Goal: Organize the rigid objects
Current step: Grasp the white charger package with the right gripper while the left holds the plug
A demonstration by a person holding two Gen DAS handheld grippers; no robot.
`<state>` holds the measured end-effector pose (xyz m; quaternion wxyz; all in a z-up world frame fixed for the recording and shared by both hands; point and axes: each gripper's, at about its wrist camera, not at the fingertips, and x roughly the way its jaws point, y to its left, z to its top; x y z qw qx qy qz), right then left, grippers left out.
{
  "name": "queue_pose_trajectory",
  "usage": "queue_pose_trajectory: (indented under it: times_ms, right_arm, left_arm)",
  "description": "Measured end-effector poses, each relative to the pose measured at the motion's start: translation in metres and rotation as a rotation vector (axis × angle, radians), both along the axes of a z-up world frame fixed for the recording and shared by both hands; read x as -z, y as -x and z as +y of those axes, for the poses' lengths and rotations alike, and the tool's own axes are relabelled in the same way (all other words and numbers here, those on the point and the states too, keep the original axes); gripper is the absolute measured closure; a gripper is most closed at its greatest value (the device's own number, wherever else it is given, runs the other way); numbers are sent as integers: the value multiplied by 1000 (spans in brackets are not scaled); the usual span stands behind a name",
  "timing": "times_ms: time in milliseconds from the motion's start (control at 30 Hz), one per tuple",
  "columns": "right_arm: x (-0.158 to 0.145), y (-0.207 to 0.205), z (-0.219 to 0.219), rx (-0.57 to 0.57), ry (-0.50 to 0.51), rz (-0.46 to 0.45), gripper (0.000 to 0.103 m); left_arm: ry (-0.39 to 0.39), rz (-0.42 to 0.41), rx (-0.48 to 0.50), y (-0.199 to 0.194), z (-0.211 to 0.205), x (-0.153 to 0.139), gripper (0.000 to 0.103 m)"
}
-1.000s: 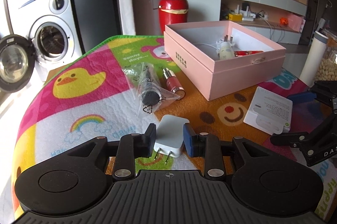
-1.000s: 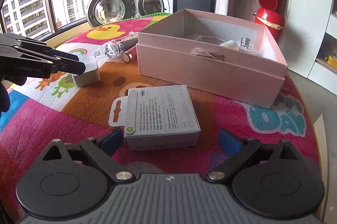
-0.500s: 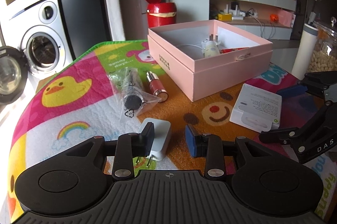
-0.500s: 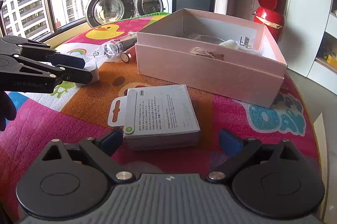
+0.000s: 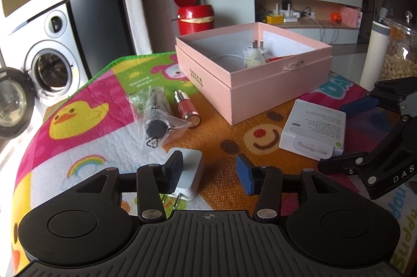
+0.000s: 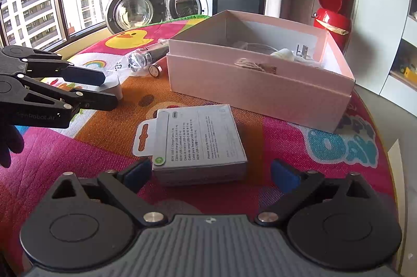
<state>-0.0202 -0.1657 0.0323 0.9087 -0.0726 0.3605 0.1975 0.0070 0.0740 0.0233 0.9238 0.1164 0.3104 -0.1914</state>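
A white plug charger (image 5: 188, 174) lies on the colourful mat, beside the left finger of my open left gripper (image 5: 209, 176); it shows partly hidden in the right wrist view (image 6: 113, 87). My right gripper (image 6: 209, 175) is open around the near end of a white cable box (image 6: 198, 140), also in the left wrist view (image 5: 314, 131). An open pink box (image 5: 254, 74) (image 6: 260, 79) holds a plug, a cable and a red item. A bagged black cylinder (image 5: 156, 118) and a red metallic tube (image 5: 186, 109) lie left of it.
The mat (image 5: 78, 100) covers a round table. A red bin (image 5: 195, 16), a washing machine (image 5: 49, 55) with its door open, a white bottle (image 5: 375, 53) and a jar (image 5: 400, 55) stand beyond the table's edges.
My left gripper has opened wider and shifted right, so the charger now sits at its left finger instead of between both. The right gripper has stayed around the cable box.
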Motion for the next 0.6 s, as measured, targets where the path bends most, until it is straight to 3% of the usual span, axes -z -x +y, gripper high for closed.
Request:
queue_pose_trajectory:
  times_ms: [133,233,467,600]
  right_arm:
    - [0,0,0,0,0,0,4]
    - [0,0,0,0,0,0,4]
    - [0,0,0,1,1,1,4]
    - [0,0,0,1,0,1,3]
  left_arm:
    - [36,10,-25,-2,5,-3,53]
    - [42,-29,-86,-3,17,-9,56]
    - [132,96,-114,-22,38,-2,56]
    - [139,122,-111,-27,32,8,57]
